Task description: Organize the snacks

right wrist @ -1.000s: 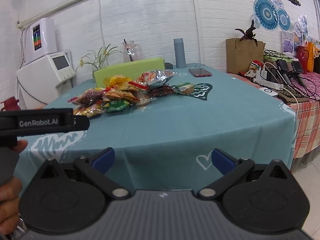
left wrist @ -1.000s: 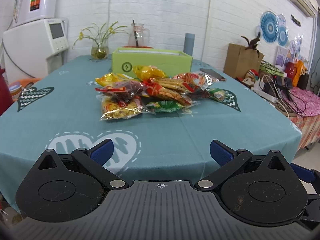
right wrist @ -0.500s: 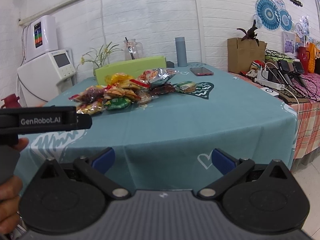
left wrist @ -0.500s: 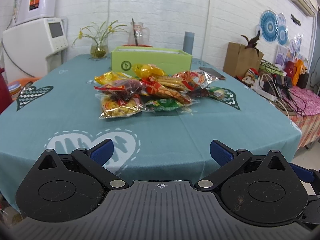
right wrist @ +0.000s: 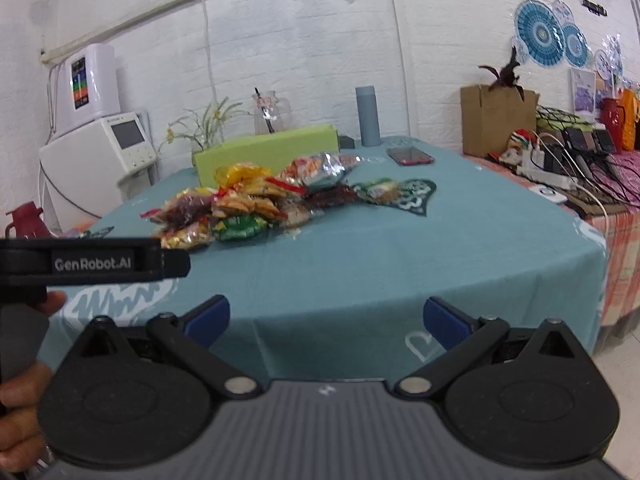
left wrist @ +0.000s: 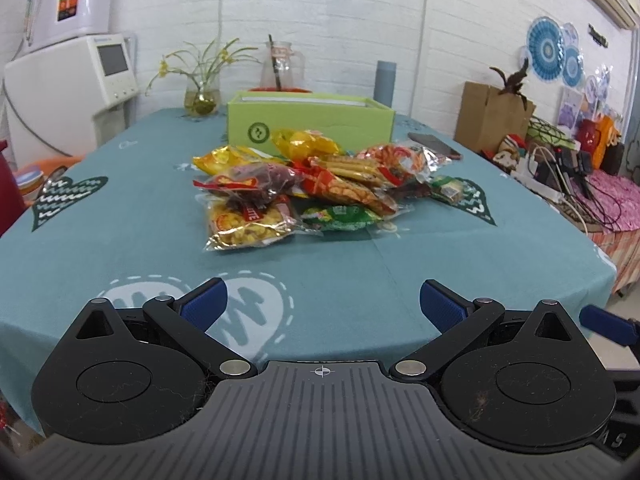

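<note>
A heap of several snack packets (left wrist: pixel 312 188) lies mid-table on the teal cloth, also seen in the right wrist view as the snack heap (right wrist: pixel 256 204). Behind it stands a lime green box (left wrist: pixel 308 122), open at the top; the same green box (right wrist: pixel 268 152) shows from the right. A single green-and-beige packet (right wrist: pixel 378 190) lies apart on a dark heart print. My left gripper (left wrist: pixel 322 304) is open, near the table's front edge, well short of the heap. My right gripper (right wrist: pixel 326 318) is open too, off the table's near corner, with nothing between its fingers.
A phone (right wrist: pixel 410 156), a grey bottle (right wrist: pixel 367 116), a glass jug (left wrist: pixel 280 66) and a flower vase (left wrist: pixel 202 100) stand at the far side. A side table (right wrist: pixel 592 196) with cables is on the right. A hand (right wrist: pixel 20 392) holds the left gripper's handle.
Both grippers have drifted slightly closer to the table; the snack heap looks a little larger. Both stay open and nothing on the table has moved.
</note>
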The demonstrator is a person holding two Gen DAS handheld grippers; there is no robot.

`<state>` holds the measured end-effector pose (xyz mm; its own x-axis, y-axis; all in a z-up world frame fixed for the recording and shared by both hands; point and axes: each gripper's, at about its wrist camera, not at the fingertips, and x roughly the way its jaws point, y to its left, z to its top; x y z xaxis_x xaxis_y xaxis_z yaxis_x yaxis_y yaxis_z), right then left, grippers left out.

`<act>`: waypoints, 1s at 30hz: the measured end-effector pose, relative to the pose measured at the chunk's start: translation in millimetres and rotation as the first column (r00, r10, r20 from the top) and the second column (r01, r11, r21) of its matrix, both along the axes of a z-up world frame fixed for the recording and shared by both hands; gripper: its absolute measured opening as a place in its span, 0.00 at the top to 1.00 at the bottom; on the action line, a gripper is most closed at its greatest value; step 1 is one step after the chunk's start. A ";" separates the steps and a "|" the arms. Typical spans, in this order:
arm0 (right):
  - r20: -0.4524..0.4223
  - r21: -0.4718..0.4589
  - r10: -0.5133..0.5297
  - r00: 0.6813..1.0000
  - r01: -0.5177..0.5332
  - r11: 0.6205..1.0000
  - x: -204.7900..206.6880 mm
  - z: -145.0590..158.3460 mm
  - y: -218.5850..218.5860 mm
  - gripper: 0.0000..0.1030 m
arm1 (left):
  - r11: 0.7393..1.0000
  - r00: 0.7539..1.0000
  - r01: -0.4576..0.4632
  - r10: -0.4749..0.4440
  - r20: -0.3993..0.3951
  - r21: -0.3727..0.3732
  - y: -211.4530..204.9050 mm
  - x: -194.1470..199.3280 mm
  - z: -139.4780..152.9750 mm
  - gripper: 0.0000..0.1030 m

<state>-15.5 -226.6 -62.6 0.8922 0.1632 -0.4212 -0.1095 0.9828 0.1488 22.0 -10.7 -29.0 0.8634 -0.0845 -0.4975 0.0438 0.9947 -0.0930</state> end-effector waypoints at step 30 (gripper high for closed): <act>-0.063 0.062 0.552 0.831 -0.549 0.833 160.6 34.3 102.9 0.01 | 0.950 0.963 0.225 -0.250 -0.096 -0.216 140.7 161.2 45.9 0.10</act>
